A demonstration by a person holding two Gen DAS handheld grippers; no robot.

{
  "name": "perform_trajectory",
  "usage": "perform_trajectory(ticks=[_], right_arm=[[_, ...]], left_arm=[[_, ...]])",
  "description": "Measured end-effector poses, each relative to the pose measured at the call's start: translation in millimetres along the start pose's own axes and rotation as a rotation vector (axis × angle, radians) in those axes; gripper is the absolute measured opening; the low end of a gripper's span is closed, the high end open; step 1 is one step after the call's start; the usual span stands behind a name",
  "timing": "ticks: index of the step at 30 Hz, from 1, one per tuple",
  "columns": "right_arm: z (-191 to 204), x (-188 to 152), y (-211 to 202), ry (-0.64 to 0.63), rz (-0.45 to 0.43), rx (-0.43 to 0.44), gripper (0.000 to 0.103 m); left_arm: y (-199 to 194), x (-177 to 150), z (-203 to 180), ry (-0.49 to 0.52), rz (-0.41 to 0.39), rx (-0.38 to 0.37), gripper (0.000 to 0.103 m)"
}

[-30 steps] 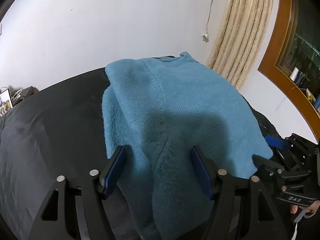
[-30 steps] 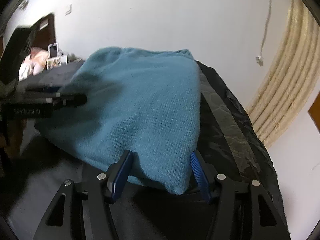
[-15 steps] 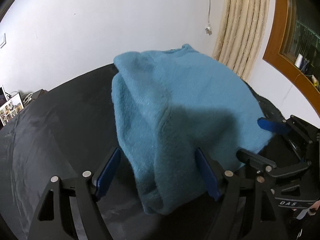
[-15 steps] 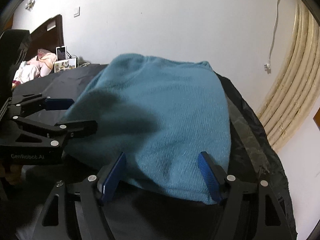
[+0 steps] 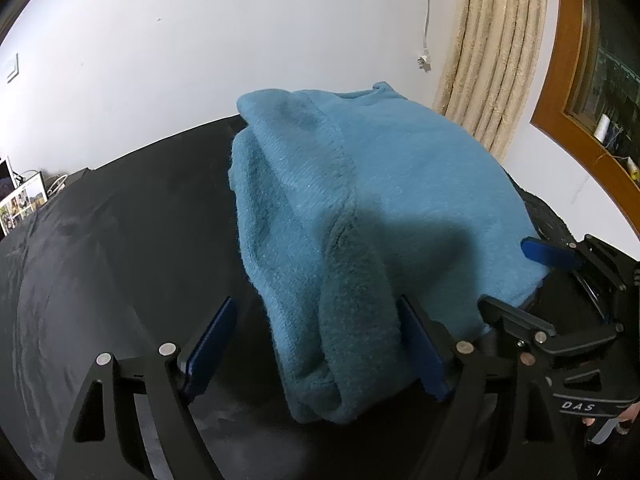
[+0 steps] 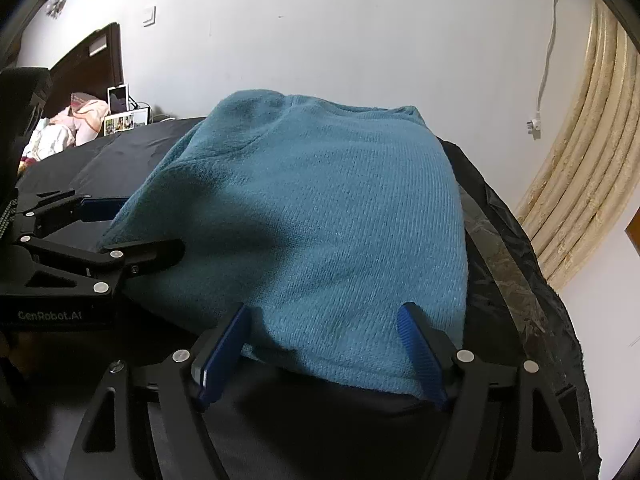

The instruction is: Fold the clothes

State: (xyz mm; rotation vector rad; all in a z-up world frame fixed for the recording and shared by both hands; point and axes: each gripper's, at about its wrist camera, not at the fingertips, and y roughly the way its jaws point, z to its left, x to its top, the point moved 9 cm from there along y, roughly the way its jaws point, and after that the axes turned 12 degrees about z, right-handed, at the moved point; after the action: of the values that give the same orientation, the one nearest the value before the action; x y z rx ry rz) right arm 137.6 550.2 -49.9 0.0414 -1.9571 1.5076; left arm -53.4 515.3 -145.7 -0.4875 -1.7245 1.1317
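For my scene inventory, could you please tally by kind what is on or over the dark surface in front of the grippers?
Blue sweater: 1
Grippers: 2, left gripper and right gripper
Total: 3

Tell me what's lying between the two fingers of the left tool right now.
The near folded end of the blue sweater lies between the opening fingers of the left tool, shown in the left wrist view.

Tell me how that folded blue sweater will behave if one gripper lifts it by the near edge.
The blue sweater is fuzzy knit that slumps in soft rolls, so it would probably droop and unfold. It looks thick, likely bulky yet light. On the black cover its nap should resist sliding.
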Motion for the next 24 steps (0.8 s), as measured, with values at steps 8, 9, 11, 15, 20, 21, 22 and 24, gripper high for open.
perform_trajectory(ticks=[8,9,11,15,20,21,22,24], right_arm=[[-1,0,1,-0.003,0.002,-0.004,0.079],[-1,0,1,-0.003,0.002,-0.005,0.079],[0,1,1,-0.004,0.002,-0.008,0.079],[1,0,1,-0.004,0.003,-0.015,0.08],[-4,7,-12,0.041,-0.013,-0.024,0.08],[-7,11,-15,0.051,-0.021,-0.026,0.08],[-9,14,-15,0.061,-0.023,-0.028,0.08],[-14,20,-13,0.081,-0.021,-0.029,0.08]], left_arm=[[0,-1,-1,0.007,-0.004,0.045,0.088],[0,-1,-1,0.006,-0.003,0.05,0.089],[2,-1,0,-0.004,0.003,0.056,0.093],[4,-2,3,-0.02,0.01,0.067,0.098],[6,-2,3,-0.021,0.011,0.079,0.099],[6,-2,3,-0.022,0.012,0.081,0.099],[6,-2,4,-0.025,0.013,0.082,0.101],[7,-2,4,-0.033,0.017,0.081,0.102]])
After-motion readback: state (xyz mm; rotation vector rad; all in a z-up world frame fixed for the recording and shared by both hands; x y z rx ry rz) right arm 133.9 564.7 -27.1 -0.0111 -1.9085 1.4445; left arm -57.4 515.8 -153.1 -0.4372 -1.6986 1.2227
